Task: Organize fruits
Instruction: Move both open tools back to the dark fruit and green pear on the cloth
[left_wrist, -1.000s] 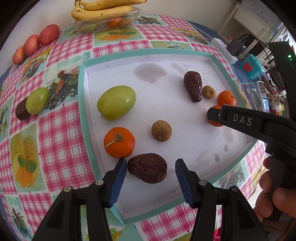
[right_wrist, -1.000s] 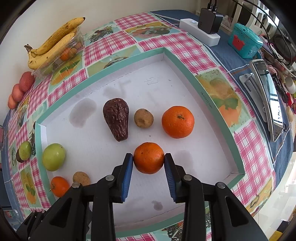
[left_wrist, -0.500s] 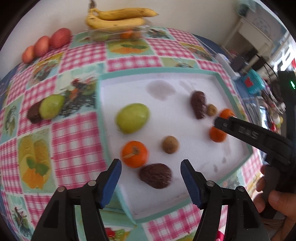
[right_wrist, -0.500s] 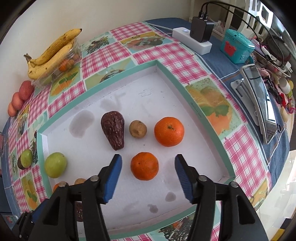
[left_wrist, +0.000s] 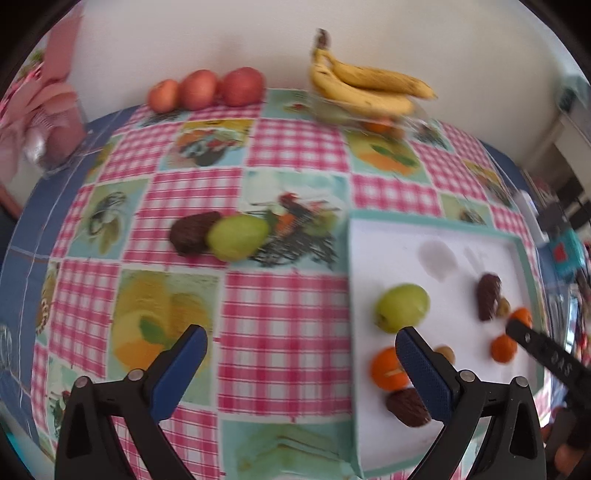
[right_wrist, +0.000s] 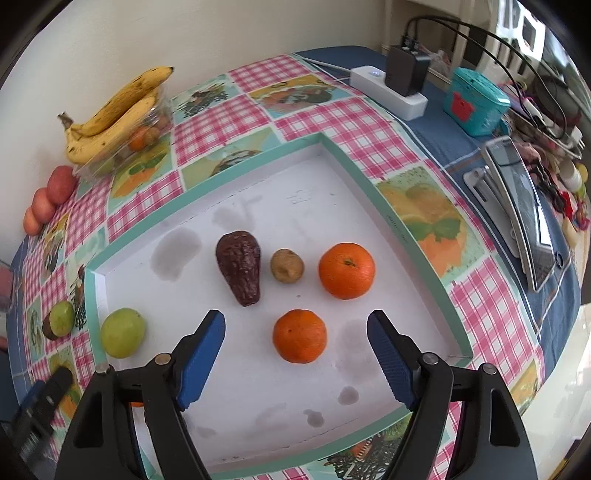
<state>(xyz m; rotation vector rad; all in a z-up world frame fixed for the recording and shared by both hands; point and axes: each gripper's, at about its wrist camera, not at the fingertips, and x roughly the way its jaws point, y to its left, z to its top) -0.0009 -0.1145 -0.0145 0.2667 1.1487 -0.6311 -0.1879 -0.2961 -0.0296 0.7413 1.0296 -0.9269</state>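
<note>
A pink-checked, fruit-printed oilcloth (right_wrist: 236, 114) is covering the counter, which is standing against a pale wall; a blue cloth (right_wrist: 517, 162) is showing along the right edge, where a white power strip with a black charger (right_wrist: 391, 86), a teal tin (right_wrist: 476, 99) and a propped tablet (right_wrist: 524, 206) are crowding together. A shallow white tray with a teal rim (right_wrist: 354, 166) is lying toward the counter's front right corner. Inside it a wrinkled dark-brown pear-shaped fruit (right_wrist: 240, 266), a small brown round fruit (right_wrist: 287, 266) and a large orange (right_wrist: 346, 270) are sitting in a row, a smaller orange (right_wrist: 300, 336) is resting just in front of them, and a green apple (right_wrist: 122, 333) is lying by the tray's left rim. At the back edge, yellow bananas (right_wrist: 114, 114) are lying on a clear plastic box beside three red apples (left_wrist: 207, 90). On the oilcloth left of the tray, a green fruit (left_wrist: 238, 238) is touching a dark-brown one (left_wrist: 192, 232). The right tongs (right_wrist: 295, 365) are gaping wide and empty above the smaller orange, not touching it. The left tongs (left_wrist: 301, 363) are also standing wide open and empty, hovering over the tray's left rim, in a blurred view.
</note>
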